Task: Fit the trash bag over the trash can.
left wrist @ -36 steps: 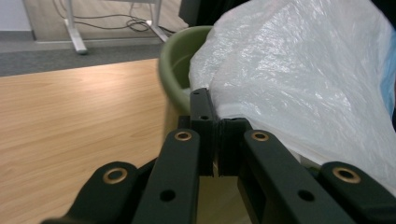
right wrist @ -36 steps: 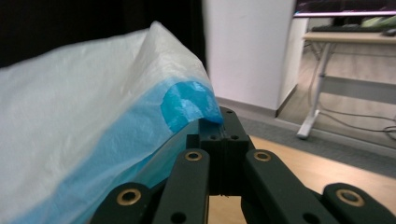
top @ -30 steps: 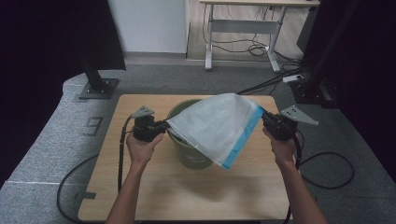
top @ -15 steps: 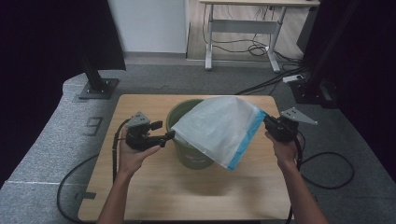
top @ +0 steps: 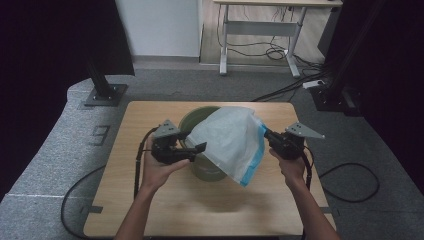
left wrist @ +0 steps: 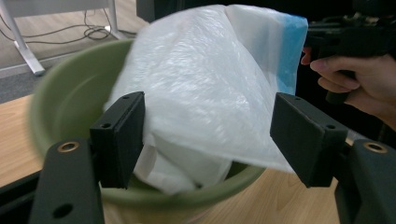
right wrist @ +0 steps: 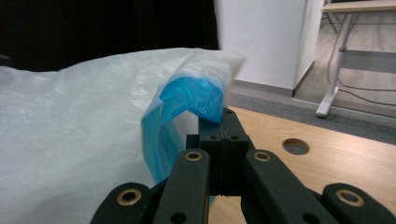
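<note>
Bucket bottom hidden: the white plastic bag (top: 227, 142) drapes over the right half of the green bucket (top: 195, 120) and covers its far rim; in your left gripper view the bag's lower folds sag inside the bucket, and how deep they go cannot be made out. The bag hangs above mid-table (top: 150, 200), long axis slanting from upper left down to lower right in the high view, its blue-banded edge (top: 255, 157) turned toward your right side. Your right gripper (top: 268, 136) points level at the bag, jaws clamped tight on the blue edge, forearm coming in from the lower right. Your left gripper (top: 199, 148) sits level at the bucket's left rim, wrist bent inward; its jaws have just been opening and now stand wide, bag between them but untouched.
</note>
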`<action>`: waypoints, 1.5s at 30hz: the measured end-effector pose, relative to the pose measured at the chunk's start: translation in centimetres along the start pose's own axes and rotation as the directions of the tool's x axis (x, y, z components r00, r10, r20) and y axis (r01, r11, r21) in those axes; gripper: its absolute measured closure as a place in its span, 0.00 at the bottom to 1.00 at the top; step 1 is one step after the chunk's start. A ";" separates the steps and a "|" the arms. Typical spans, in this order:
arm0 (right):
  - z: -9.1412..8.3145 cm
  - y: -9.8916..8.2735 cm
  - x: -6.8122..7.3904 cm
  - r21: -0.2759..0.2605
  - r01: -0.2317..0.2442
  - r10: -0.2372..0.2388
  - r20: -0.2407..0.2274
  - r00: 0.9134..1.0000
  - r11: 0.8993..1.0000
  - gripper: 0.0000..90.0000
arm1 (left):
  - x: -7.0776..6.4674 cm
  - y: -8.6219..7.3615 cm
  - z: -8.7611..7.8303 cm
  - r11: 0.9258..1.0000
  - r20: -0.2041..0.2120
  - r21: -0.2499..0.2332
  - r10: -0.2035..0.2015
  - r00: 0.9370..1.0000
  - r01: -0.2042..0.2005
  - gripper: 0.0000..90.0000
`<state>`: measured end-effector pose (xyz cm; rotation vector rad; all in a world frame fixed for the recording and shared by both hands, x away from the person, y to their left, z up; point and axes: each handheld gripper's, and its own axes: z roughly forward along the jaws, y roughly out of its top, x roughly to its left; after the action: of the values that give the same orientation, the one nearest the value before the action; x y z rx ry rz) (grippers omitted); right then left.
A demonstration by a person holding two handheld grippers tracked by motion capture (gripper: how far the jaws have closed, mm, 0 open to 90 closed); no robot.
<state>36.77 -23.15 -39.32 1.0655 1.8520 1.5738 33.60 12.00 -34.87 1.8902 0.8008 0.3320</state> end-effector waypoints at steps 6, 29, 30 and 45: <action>0.1 -0.6 1.1 0.007 -0.016 0.016 -0.058 0.998 1.000 0.99 | -1.8 0.6 1.9 0.999 -0.006 0.040 0.032 0.999 -0.032 0.31; -0.2 -0.7 3.4 -0.022 -0.079 0.072 -0.223 0.972 0.997 0.99 | -3.9 0.4 6.6 0.992 0.009 0.124 0.018 1.000 -0.019 0.39; -0.3 -0.7 3.4 -0.024 -0.081 0.074 -0.224 0.972 0.996 0.99 | -3.9 0.3 6.7 0.993 0.006 0.121 0.010 1.000 -0.011 0.40; -1.1 -1.1 2.6 -0.040 -0.095 0.085 -0.213 0.973 0.995 0.98 | -3.3 -0.1 6.7 0.996 0.056 0.088 -0.039 0.998 0.034 0.77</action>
<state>34.12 -21.74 -39.77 1.0065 1.9122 1.8388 34.80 5.12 -37.57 1.9547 0.8219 0.2219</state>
